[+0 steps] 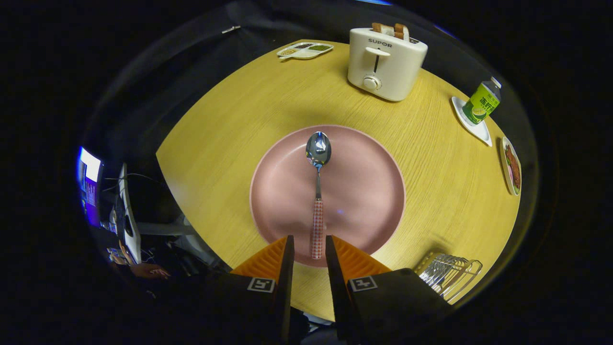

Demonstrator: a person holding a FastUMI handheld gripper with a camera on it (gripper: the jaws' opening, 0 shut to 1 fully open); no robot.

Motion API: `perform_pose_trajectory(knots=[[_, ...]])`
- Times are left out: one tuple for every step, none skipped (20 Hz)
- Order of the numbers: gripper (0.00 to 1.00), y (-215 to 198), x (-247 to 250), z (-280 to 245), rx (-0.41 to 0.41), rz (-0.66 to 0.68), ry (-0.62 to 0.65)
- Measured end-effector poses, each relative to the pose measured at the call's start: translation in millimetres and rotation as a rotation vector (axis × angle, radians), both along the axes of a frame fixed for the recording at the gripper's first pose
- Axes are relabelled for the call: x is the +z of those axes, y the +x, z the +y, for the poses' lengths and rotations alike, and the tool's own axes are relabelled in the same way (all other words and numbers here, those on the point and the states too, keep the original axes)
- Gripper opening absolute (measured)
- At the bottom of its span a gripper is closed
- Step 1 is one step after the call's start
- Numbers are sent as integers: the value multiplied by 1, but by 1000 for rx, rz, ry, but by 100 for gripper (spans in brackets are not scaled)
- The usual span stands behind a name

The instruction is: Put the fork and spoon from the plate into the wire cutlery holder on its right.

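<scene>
I held the tool (308, 249) narrowly apart around the spoon (317, 191) handle at the frame's lower centre, not pressing; closing off-centre could flick it across the plate (364, 191).

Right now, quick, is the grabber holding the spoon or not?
Gripper: jaws open, one on each side of the end of the spoon handle, not pressing on it. Holding nothing.
</scene>
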State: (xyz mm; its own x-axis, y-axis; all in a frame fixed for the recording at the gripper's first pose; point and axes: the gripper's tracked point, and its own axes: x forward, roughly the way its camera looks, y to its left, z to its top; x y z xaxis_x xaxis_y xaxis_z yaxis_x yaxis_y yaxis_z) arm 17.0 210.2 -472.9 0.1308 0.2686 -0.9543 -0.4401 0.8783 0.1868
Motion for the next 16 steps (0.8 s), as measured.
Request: perform_pose_trajectory(knots=[[42,-1,-8,1,10,-6,-22],[42,-1,-12,1,15,-6,-35],[42,-2,-18,1,19,-7,-55],[42,-2,-21,1,21,-7,-68],[42,-1,-25,2,23,-8,-79],[42,-1,-28,2,24,-5,-89],[42,-2,-30,2,25,-1,-94],[41,-1,-32,3,27,-3,-97],[41,-2,-35,3,31,-1,-102],[41,-4,-34,2,35,4,-108],[38,-4,-41,2,39,4,-115],[29,-5,-43,2,35,12,-117],[20,-6,-39,0,22,15,-109],[17,-6,-41,-1,3,23,-103],[13,-6,-42,-1,-6,43,-94],[10,-8,-41,0,-14,57,-80]])
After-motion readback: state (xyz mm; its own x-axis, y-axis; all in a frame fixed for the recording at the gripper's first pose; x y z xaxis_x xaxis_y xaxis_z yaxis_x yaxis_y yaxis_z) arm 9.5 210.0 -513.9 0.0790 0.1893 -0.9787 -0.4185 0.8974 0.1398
